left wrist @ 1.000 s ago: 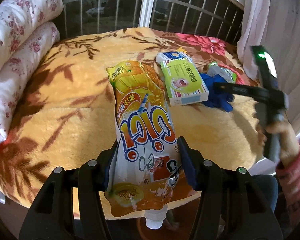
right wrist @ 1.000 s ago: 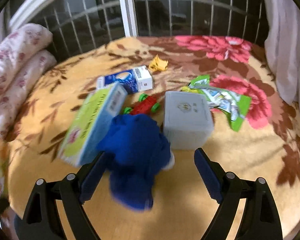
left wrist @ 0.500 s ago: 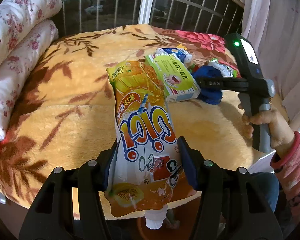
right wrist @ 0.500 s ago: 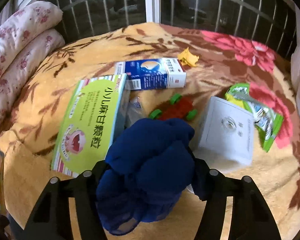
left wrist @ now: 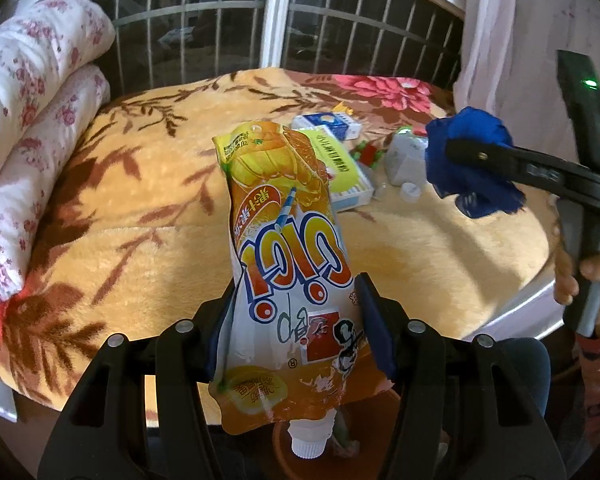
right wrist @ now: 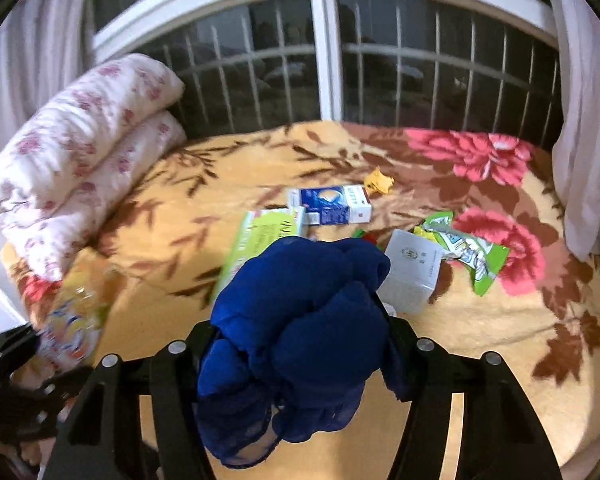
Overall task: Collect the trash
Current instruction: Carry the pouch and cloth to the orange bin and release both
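Between the right gripper's (right wrist: 300,344) fingers sits a blue cloth (right wrist: 300,320).

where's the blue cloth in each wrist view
Left wrist view: the blue cloth sits at the upper right, clamped in the right gripper, lifted above the blanket.
Right wrist view: the blue cloth fills the lower centre, bunched between the gripper's own fingers.
Shared landmark: the green box lying on the blanket, left of the cloth in both views.
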`<action>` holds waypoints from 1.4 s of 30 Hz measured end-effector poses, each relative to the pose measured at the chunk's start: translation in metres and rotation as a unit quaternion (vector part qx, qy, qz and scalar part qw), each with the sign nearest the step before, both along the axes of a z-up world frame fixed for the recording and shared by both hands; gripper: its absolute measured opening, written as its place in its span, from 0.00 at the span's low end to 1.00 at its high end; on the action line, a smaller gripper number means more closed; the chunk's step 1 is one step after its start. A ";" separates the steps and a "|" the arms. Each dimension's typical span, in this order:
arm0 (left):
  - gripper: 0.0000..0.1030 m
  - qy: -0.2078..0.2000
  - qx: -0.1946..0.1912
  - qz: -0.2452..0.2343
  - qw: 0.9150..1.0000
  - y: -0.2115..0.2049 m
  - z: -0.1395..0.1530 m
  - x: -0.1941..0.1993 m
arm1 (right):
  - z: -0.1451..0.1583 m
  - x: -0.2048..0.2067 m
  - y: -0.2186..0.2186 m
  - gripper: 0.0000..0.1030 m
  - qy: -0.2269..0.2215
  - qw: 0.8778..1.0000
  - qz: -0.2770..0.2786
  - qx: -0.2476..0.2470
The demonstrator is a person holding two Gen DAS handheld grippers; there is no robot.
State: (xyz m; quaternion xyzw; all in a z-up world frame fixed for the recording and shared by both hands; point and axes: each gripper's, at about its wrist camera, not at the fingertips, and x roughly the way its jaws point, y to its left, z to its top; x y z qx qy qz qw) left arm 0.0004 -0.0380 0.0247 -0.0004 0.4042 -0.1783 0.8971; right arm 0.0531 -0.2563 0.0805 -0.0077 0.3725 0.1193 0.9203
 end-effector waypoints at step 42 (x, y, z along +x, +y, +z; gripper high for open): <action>0.53 0.202 0.098 -0.194 0.955 -0.036 -0.138 -0.115 | -0.122 -0.178 0.030 0.60 0.161 0.983 0.089 -0.017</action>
